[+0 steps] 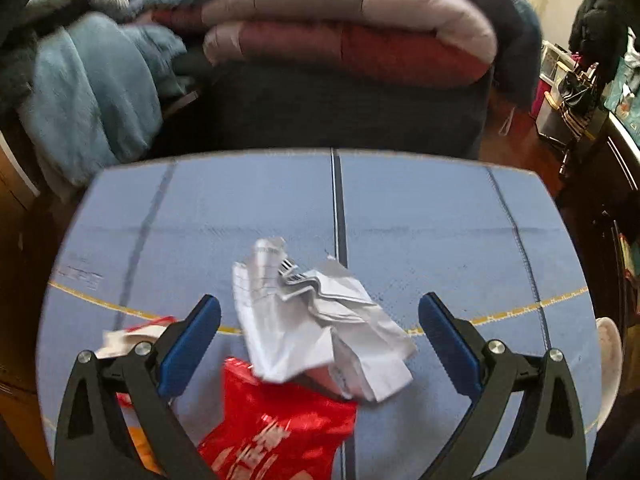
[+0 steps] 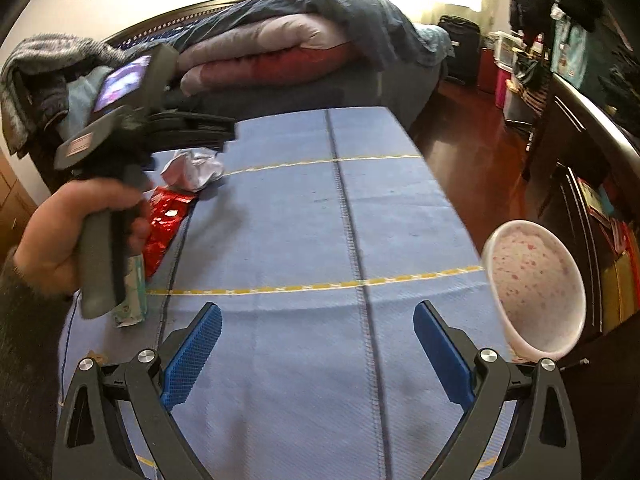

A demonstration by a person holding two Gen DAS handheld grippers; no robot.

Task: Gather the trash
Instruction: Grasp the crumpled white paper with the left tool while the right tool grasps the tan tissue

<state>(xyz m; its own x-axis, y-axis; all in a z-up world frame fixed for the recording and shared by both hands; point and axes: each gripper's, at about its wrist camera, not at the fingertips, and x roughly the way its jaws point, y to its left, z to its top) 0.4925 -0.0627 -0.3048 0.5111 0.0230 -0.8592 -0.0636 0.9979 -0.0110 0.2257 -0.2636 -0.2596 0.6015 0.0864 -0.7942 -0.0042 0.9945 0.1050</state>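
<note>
Tongs first: left gripper point(image 1: 320, 322) spread wide, blue pads apart, nothing between them, hovering over the crumpled white printed paper point(image 1: 320, 316), which lies on the blue quilted table cover point(image 1: 440, 220) between the two pads but untouched as far as I can tell. Red shiny plastic wrapper point(image 1: 280, 428) at 6 o'clock of the paper, partly under it. Small white-and-red scrap point(image 1: 128, 338) at 9 o'clock, behind the left finger.

Right gripper point(image 2: 318, 346) also released, empty, pointing down a bare stretch of cover. White cup-shaped paper tub with pink speckles inside point(image 2: 536, 292) at 3 o'clock of it, at the table's right edge, tilted with its mouth toward the camera; whether it is the bin or more trash I cannot tell. At 10 o'clock the person's left hand point(image 2: 72, 240) grips the other tool's handle, with a pale green packet point(image 2: 134, 296) lying just beside it.

Progress, my read: early. Nothing is grasped, and paper, wrapper, scrap and packet all sit on the table. Paper looks like the first pick; everything else remains.
</note>
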